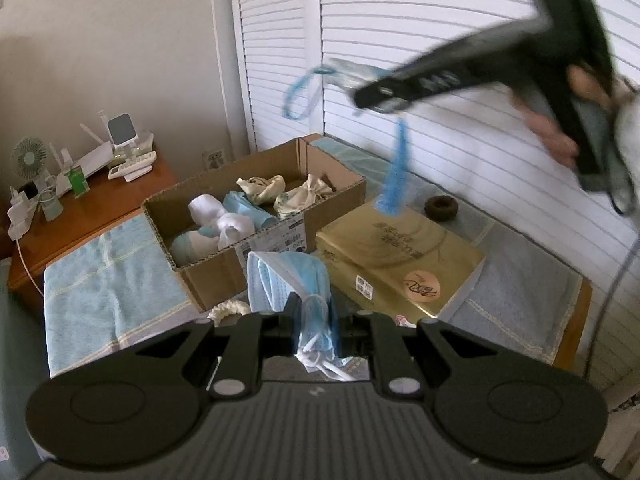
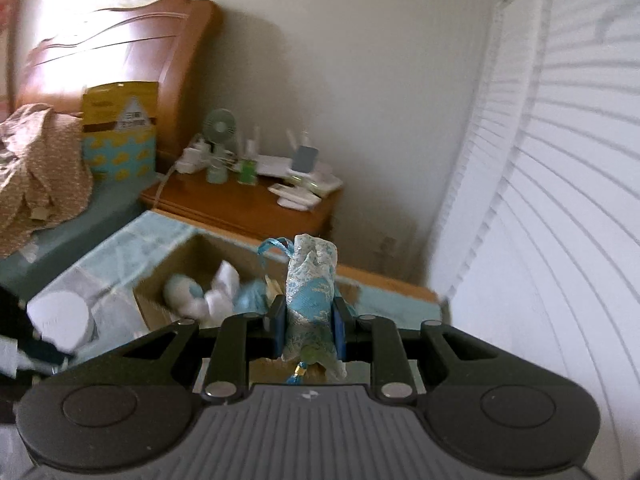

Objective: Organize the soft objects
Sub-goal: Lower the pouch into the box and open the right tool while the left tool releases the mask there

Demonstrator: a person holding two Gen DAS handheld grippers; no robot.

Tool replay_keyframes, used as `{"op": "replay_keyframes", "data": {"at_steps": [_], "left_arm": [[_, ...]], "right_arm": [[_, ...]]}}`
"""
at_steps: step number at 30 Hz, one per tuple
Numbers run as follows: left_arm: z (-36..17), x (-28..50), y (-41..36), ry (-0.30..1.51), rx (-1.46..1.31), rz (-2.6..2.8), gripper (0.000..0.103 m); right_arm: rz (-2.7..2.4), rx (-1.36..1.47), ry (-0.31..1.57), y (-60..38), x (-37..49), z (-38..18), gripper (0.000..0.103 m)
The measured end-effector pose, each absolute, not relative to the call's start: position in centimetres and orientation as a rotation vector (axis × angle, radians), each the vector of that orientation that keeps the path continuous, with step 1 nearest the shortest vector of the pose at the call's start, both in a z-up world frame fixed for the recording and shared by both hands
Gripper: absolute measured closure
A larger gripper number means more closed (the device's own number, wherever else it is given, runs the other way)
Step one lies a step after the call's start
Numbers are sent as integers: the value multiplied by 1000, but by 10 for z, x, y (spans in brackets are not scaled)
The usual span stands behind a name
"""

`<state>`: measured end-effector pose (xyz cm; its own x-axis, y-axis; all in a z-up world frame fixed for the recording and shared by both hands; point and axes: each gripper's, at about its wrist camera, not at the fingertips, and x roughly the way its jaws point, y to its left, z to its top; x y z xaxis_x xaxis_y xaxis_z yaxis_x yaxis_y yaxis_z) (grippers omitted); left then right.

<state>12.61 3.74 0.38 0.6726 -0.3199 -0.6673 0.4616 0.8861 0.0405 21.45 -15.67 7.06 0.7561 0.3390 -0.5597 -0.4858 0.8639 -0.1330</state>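
My left gripper [image 1: 314, 320] is shut on a light blue face mask [image 1: 280, 280] and holds it just in front of the open cardboard box [image 1: 224, 276]. The box holds white and blue socks [image 1: 224, 220] and beige cloth pouches [image 1: 280, 192]. My right gripper [image 2: 307, 326] is shut on a blue and white brocade sachet [image 2: 310, 292] with a blue loop and tassel. In the left wrist view the right gripper [image 1: 376, 94] is high above the box's right side, and the sachet's tassel [image 1: 394, 184] hangs down.
A gold flat box [image 1: 404, 256] lies right of the cardboard box on a light blue towel [image 1: 108, 280]. A dark ring-shaped scrunchie [image 1: 440, 206] lies behind it. A white scrunchie [image 1: 230, 310] lies by the box's front. A wooden nightstand [image 1: 92, 208] carries a fan and chargers. Louvred doors [image 1: 440, 40] are behind.
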Motion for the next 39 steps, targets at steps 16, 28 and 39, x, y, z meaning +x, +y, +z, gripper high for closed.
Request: {"op": "replay_keyframes", "data": {"at_steps": [16,28,39], "left_arm": [[-4,147,56,724,171,-380,90],[2,159,58,714,167,-382,90],[26,198,64,671,127,-369,90]], "right_arm": [[681,-422,589,-83,300,55,73],[554,-312,723,-112,279,10,0],[415,-146,737,-147,216,16,0]]}}
